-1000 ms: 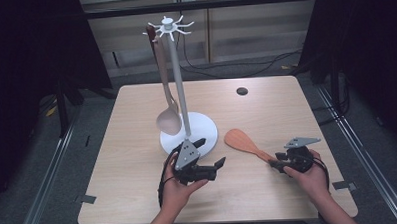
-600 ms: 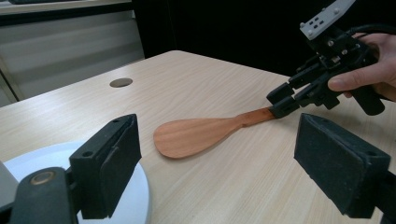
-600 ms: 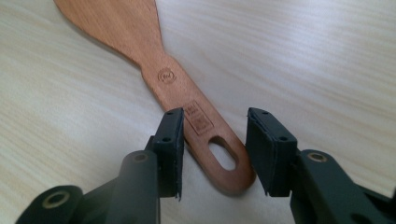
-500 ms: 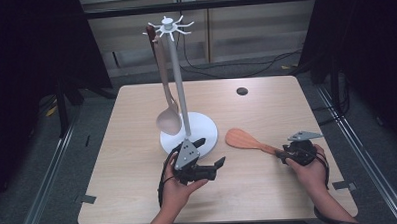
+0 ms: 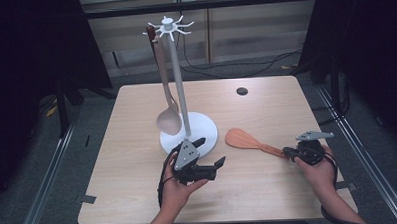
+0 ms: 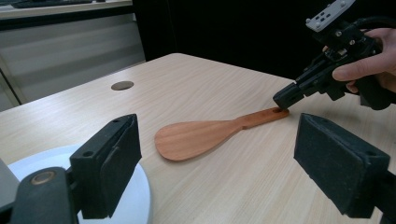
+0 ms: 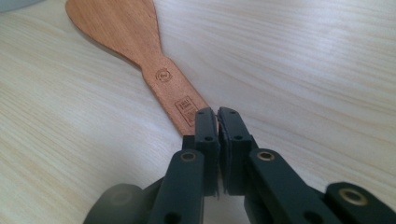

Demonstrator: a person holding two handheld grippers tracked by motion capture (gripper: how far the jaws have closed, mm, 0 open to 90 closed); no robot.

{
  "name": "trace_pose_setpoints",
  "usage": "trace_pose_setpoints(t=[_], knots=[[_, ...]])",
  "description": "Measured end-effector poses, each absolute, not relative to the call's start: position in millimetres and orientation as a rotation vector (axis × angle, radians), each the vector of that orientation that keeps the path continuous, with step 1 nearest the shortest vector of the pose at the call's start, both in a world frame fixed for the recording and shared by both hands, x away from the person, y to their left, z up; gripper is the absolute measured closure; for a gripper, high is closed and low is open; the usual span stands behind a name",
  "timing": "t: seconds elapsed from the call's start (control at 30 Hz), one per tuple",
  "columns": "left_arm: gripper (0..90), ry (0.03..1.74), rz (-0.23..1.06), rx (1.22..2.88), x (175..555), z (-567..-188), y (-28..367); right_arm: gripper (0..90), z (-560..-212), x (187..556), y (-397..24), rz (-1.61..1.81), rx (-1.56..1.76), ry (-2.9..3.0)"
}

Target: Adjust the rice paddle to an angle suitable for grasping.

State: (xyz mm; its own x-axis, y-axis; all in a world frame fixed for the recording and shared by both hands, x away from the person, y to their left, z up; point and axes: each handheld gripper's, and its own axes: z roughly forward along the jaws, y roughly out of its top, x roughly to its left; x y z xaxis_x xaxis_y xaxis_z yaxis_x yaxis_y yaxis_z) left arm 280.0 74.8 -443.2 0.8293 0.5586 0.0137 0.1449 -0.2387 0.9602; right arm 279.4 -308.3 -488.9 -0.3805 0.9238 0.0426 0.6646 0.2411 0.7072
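Flat reddish-brown wooden spatula [image 5: 251, 142]: one item, lying flat on the pale wood-grain table [image 5: 269, 194], right of the stand base, blade toward the stand and handle end toward the right gripper [image 5: 287, 152]. A round stamp and a small square stamp are visible on the handle in the right gripper view [image 7: 154, 65].

Grippers: two, both black, one per hand.
- Right gripper [image 7: 217, 122]: jaws have just been closing and now stand pressed together on the end of the spatula handle, which appears, from the left gripper view [image 6: 284, 99], to be clamped between them; the contact itself is partly hidden by the pads. Spatula still rests on the table.
- Left gripper [image 5: 210, 154]: jaws wide apart, nothing between them, positioned just in front of the stand base. Its own view [image 6: 224, 158] looks across the table at the spatula [image 6: 205, 135].

White utensil stand [image 5: 178, 92]: one item, consisting of a round base, an upright pole and a ring of hooks at the top. Contents: one pale beige long-handled spoon [image 5: 167, 100] hanging from a hook, bowl down, close beside the pole just above the base.

Small dark round disc [image 5: 242, 91]: one, on the far part of the table, well apart from the rest
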Motion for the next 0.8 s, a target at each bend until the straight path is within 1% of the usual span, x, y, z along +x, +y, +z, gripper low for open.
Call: trace_pose_setpoints(t=[0.1,0.23,0.37,0.4,0.57,0.7,0.8], knots=[[14.6,0.538,0.416,1.788,280,-443,74,90.0,-493,281,-310,0.889,1.465,2.136],[14.7,0.528,0.428,1.789,280,-442,75,88.8,-493,287,-309,0.852,1.451,2.124],[14.7,0.529,0.432,1.797,280,-442,75,89.0,-494,299,-308,0.796,1.409,2.122],[14.7,0.536,0.423,1.794,280,-443,74,88.9,-495,308,-309,0.789,1.422,2.087],[14.7,0.535,0.427,1.791,280,-442,74,88.5,-495,327,-308,0.765,1.432,2.071],[14.7,0.543,0.422,1.786,281,-442,75,85.4,-489,337,-296,0.879,1.429,2.009],[14.8,0.543,0.420,1.784,281,-442,76,84.8,-489,347,-281,0.969,1.429,2.017]])
